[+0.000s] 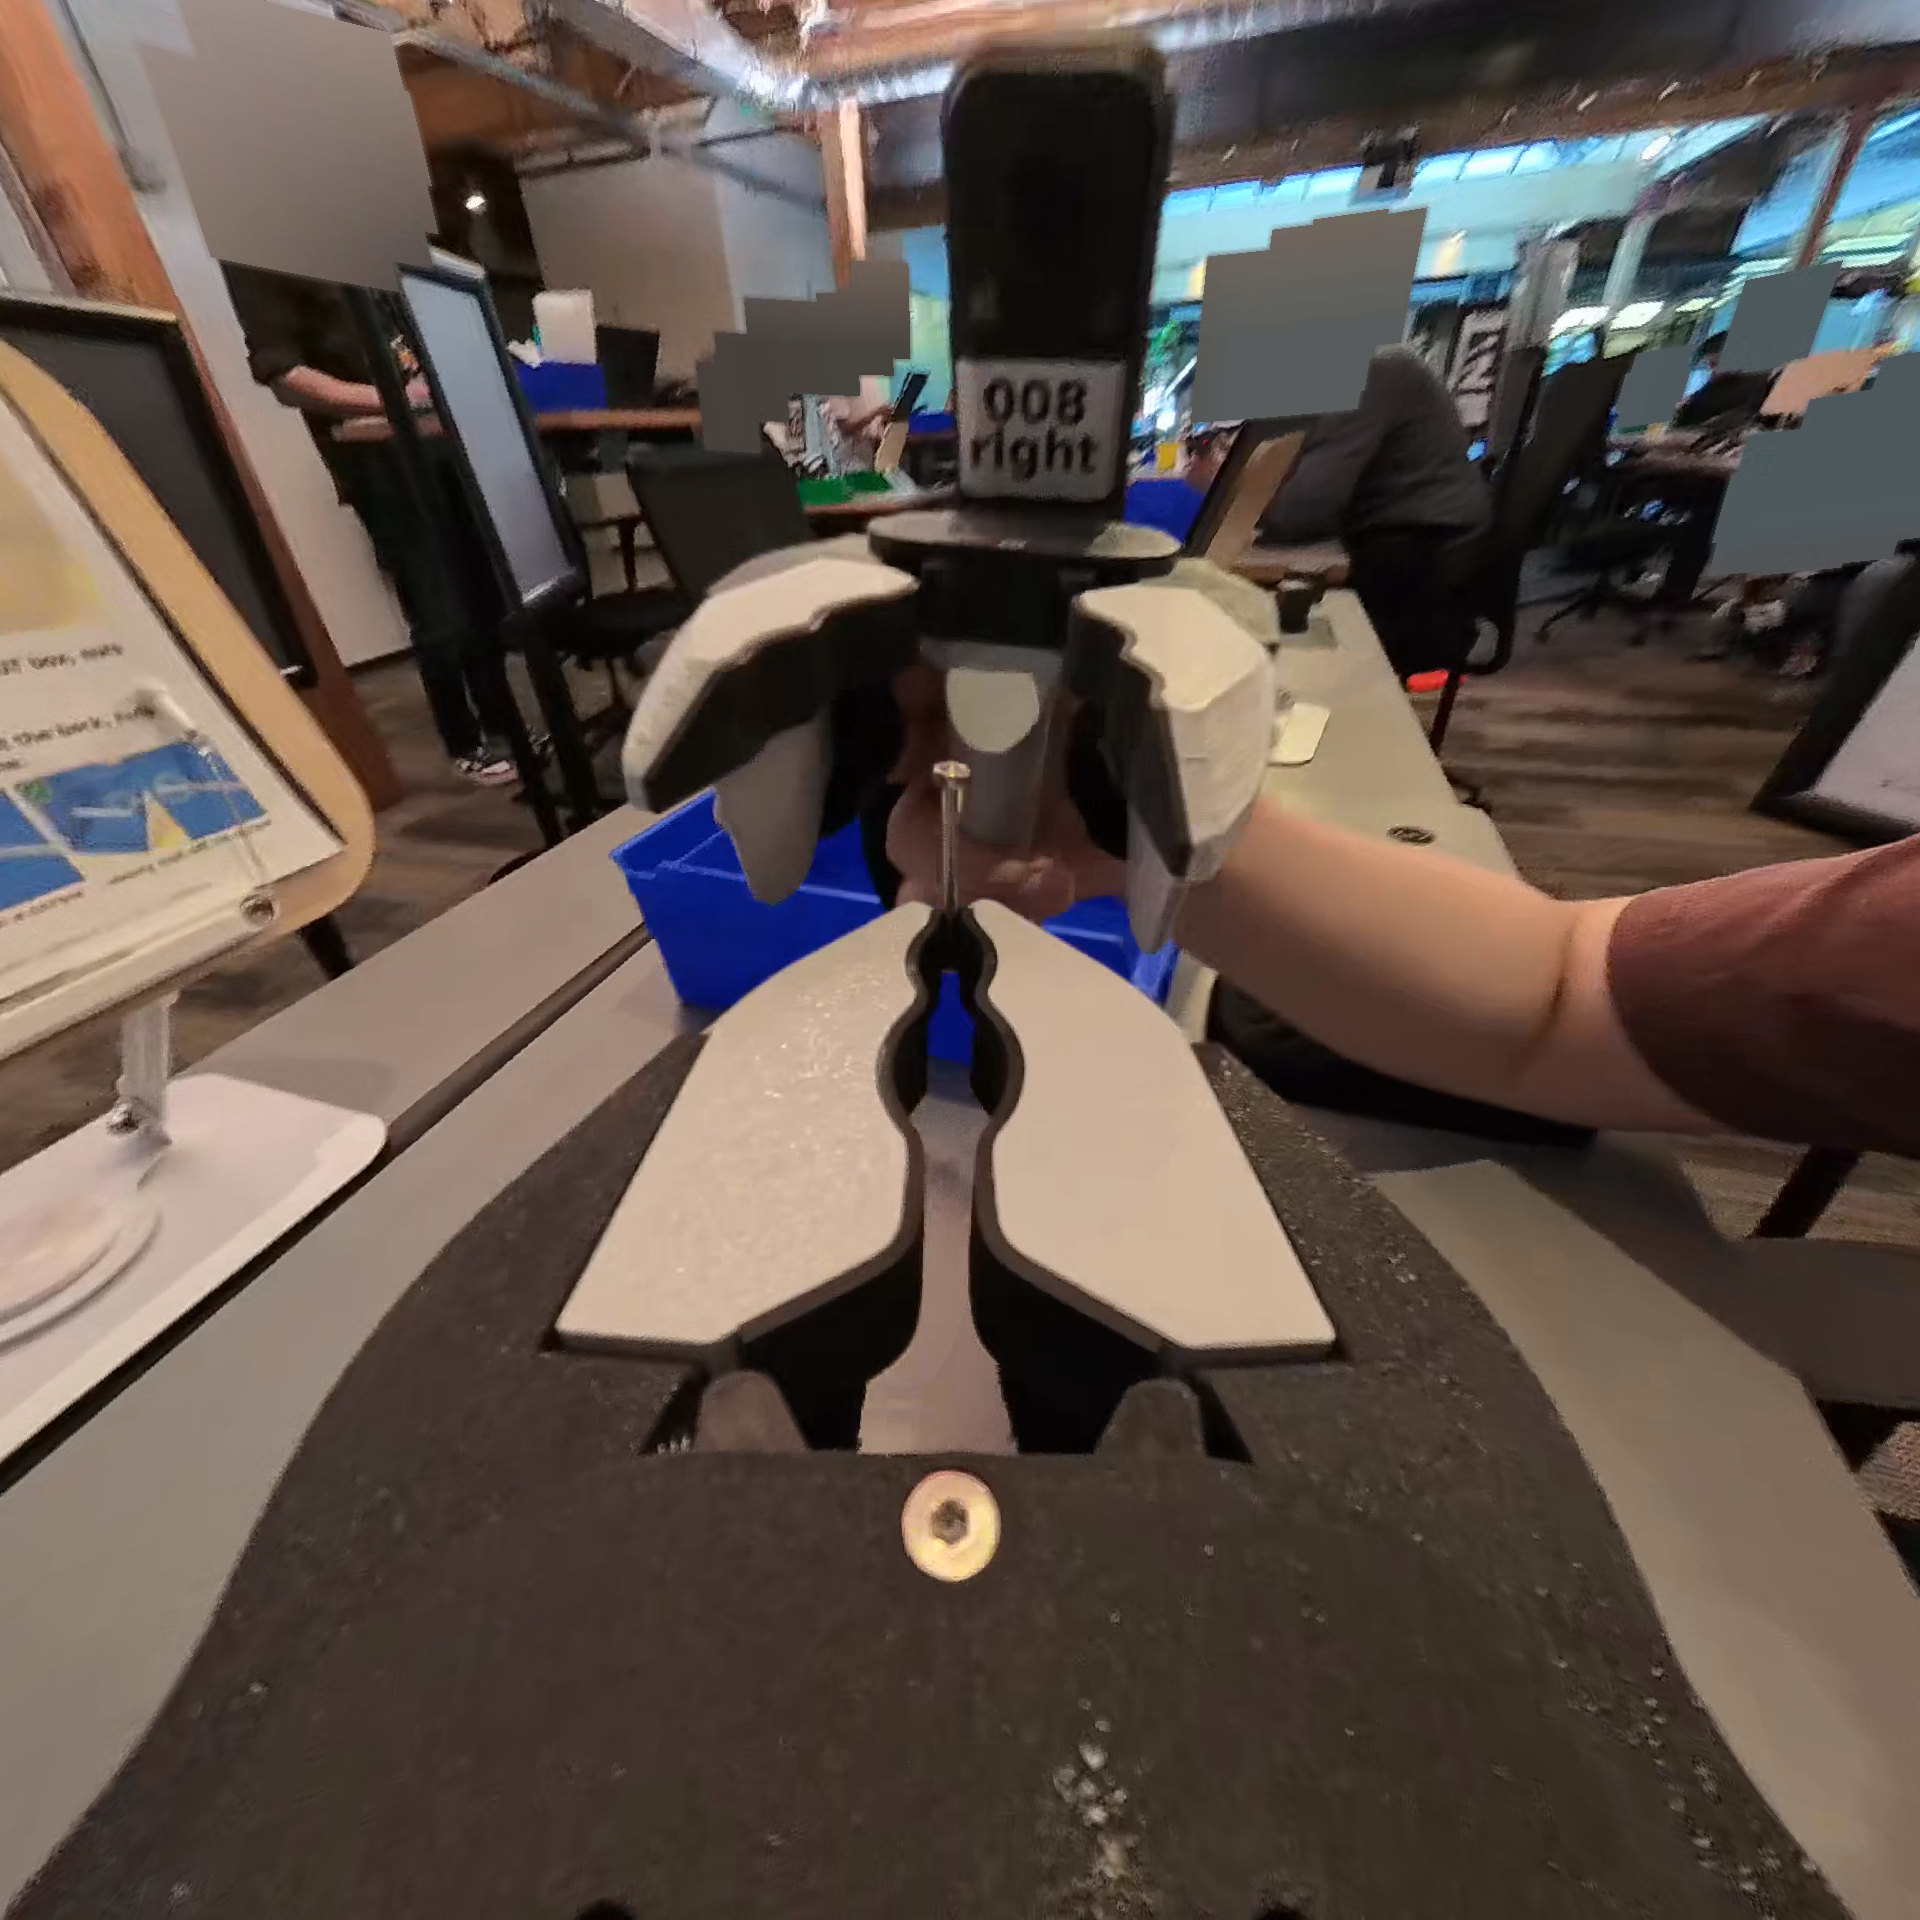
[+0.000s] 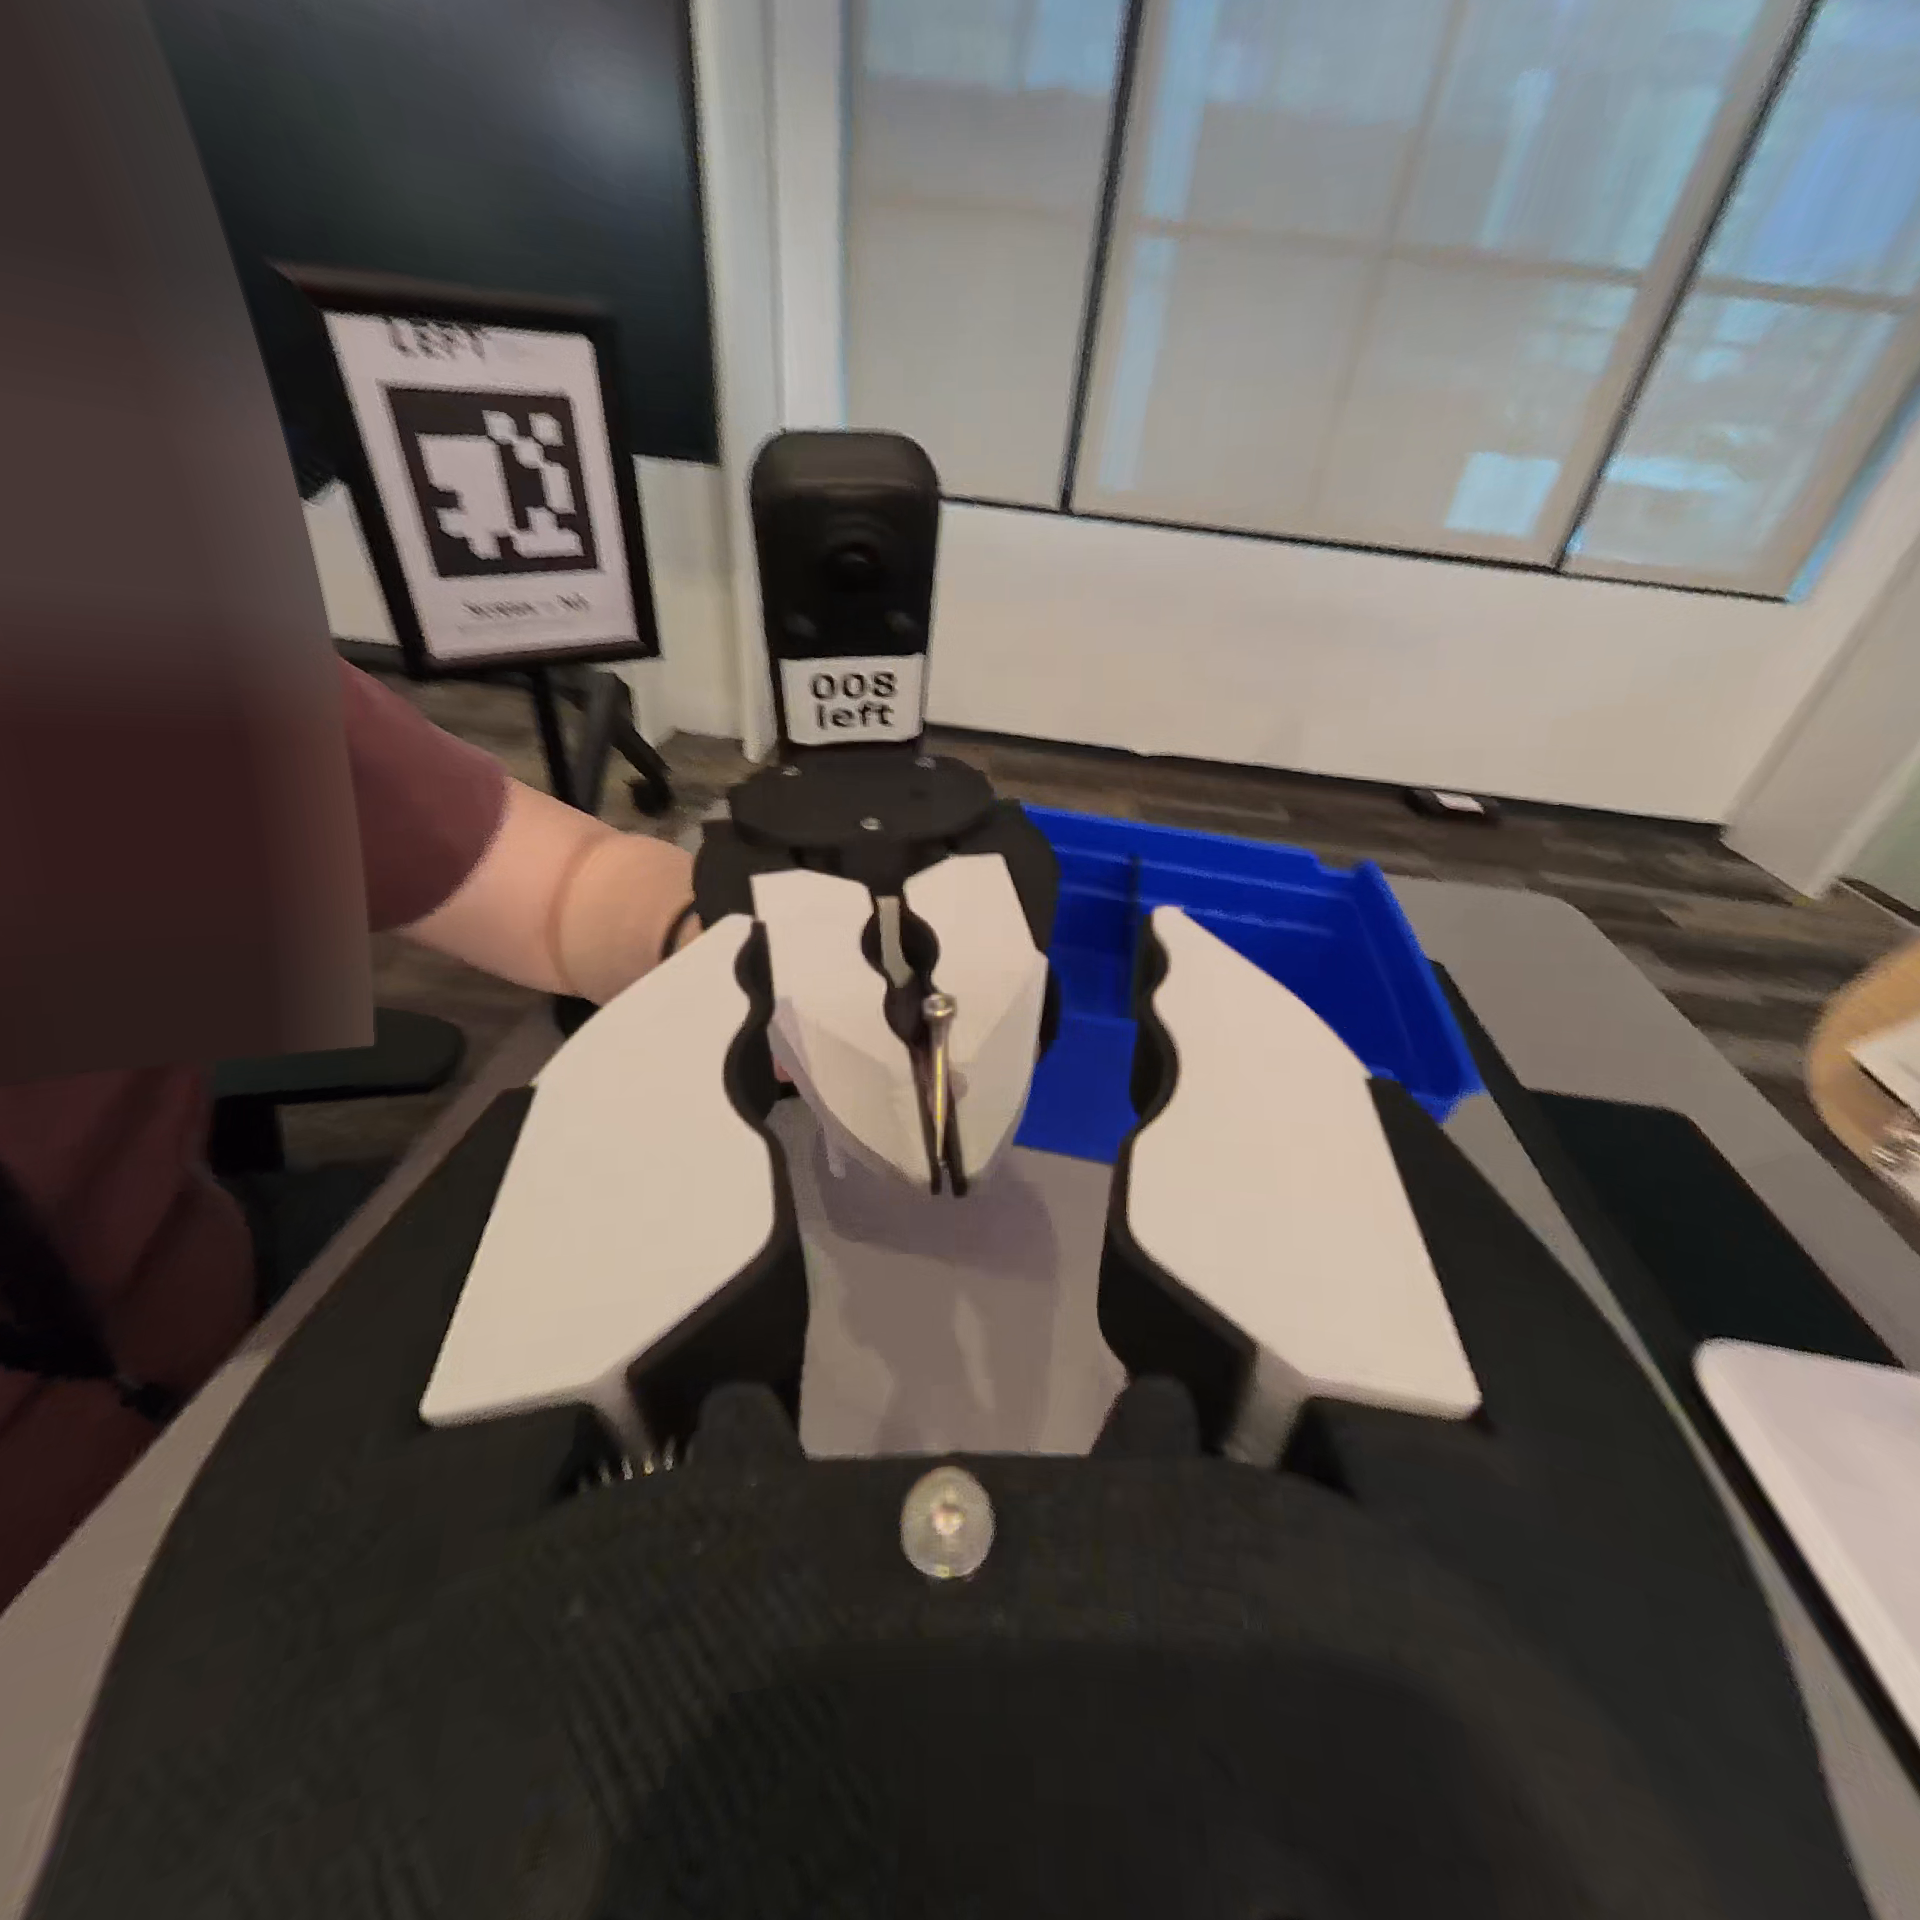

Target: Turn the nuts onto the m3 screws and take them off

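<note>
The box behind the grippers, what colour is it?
The box is bright blue. It shows best in the right wrist view.

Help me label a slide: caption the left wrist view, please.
Left gripper pinches a screw upright while the open right gripper faces it over a blue bin.

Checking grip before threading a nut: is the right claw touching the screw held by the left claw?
Apart. The right wrist view shows the right claw open, its fingers wide on either side of the screw, which is pinched in the left claw.
</note>
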Available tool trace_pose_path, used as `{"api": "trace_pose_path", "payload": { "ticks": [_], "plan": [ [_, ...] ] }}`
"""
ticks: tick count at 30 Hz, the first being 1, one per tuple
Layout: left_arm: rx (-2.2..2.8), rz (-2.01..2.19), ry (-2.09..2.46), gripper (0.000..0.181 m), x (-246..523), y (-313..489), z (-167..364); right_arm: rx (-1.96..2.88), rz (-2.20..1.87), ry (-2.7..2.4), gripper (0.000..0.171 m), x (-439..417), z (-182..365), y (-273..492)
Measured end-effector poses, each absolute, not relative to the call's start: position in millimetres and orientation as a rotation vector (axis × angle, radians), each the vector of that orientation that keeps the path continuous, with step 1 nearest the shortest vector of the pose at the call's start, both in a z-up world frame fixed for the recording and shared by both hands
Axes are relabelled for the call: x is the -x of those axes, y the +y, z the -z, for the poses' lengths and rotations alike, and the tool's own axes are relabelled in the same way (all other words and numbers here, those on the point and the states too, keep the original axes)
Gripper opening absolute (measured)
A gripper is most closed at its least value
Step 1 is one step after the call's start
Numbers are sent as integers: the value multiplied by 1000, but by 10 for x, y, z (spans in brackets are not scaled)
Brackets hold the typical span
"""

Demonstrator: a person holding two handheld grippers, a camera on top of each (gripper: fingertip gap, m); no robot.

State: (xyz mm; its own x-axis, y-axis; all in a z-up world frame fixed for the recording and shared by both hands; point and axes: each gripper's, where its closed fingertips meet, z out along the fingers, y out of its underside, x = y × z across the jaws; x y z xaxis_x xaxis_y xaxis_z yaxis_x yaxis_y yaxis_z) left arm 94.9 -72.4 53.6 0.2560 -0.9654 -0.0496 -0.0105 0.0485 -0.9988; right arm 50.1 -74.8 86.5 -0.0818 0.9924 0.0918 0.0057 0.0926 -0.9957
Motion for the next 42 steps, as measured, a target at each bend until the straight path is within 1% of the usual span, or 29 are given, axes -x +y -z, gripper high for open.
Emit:
{"api": "trace_pose_path", "payload": {
  "ticks": [8, 16, 23, 30, 32, 35, 38, 42],
  "plan": [
    [1268, 1021, 996, 2, -876, -702, -635, 1038, -1227, -1376, 70, -394, -886, -977],
    [1289, 1024, 949, 2, -826, -633, -646, 1049, -1113, -1406, 76, -341, -828, -967],
    [1292, 1004, 943, 2, -805, -611, -653, 1055, -1067, -1406, 76, -373, -827, -924],
    [1264, 1036, 961, 2, -826, -673, -673, 1057, -1112, -1366, 74, -338, -862, -924],
    [1257, 1025, 958, 2, -817, -672, -683, 1062, -1102, -1356, 69, -349, -872, -900],
    [1256, 1014, 962, 2, -812, -674, -689, 1106, -1079, -1292, 52, -423, -932, -771],
    [1259, 987, 967, 2, -817, -667, -672, 1159, -1171, -1247, 37, -515, -987, -716],
    [1267, 964, 969, 2, -820, -653, -653, 1211, -1226, -1221, 22, -577, -976, -645]
  ]
}}
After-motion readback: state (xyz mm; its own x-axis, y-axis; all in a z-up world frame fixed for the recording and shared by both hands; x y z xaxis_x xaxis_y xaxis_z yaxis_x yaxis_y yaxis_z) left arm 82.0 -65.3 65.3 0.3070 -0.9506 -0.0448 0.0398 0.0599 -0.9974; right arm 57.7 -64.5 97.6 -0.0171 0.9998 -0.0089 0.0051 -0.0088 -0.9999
